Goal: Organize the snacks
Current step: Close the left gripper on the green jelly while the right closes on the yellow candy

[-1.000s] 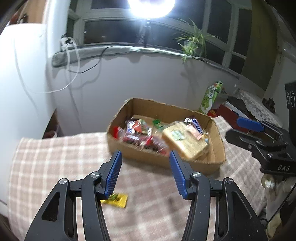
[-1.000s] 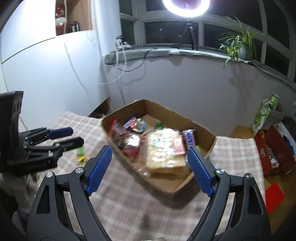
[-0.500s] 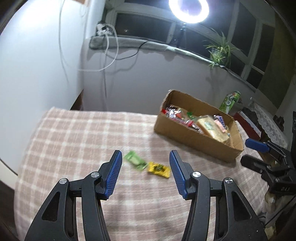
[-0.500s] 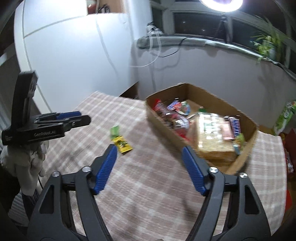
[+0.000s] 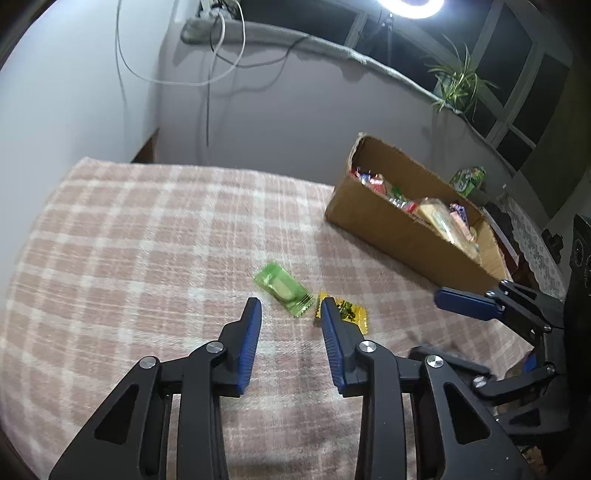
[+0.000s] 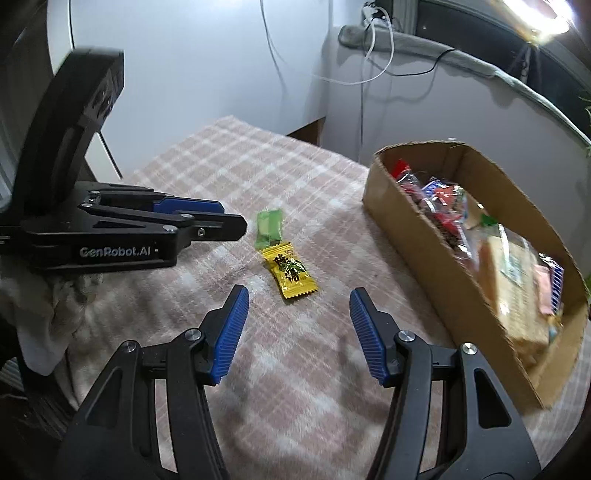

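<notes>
Two small wrapped sweets loose on the pink-and-white checked tablecloth (image 5: 147, 236): a translucent green plastic-wrapped candy (image 5: 283, 283) and, touching its end, a yellow foil candy packet with dark printed characters (image 6: 291, 272). Seen from the left wrist, the yellow packet partly hidden behind one blue-padded finger (image 5: 332, 343), only its far portion showing (image 5: 354, 314). Seen from the right wrist, the green candy (image 6: 269, 228) farther off, the yellow one nearer and in full view.

Left gripper (image 5: 291, 308) low over the cloth just short of the green candy, fingers apart, nothing between them. Right gripper (image 6: 298, 301) also spread wide and empty, tips just short of the yellow packet, roughly in line with it. In the right wrist view, the left gripper visible from the side (image 6: 207, 221), just beside the green candy; in the left wrist view, the right gripper entering from the right edge (image 5: 461, 302).

Open shallow brown cardboard box (image 5: 388, 229) standing on the same cloth, well apart from the two loose sweets, holding a jumble of wrapped snacks, among them red wrappers and a large pale packet in clear film (image 6: 517, 280). Behind it, a grey wall, a windowsill with trailing white cables (image 5: 221, 48), a potted green plant (image 5: 458, 81) and a bright ring light (image 5: 410, 3)
</notes>
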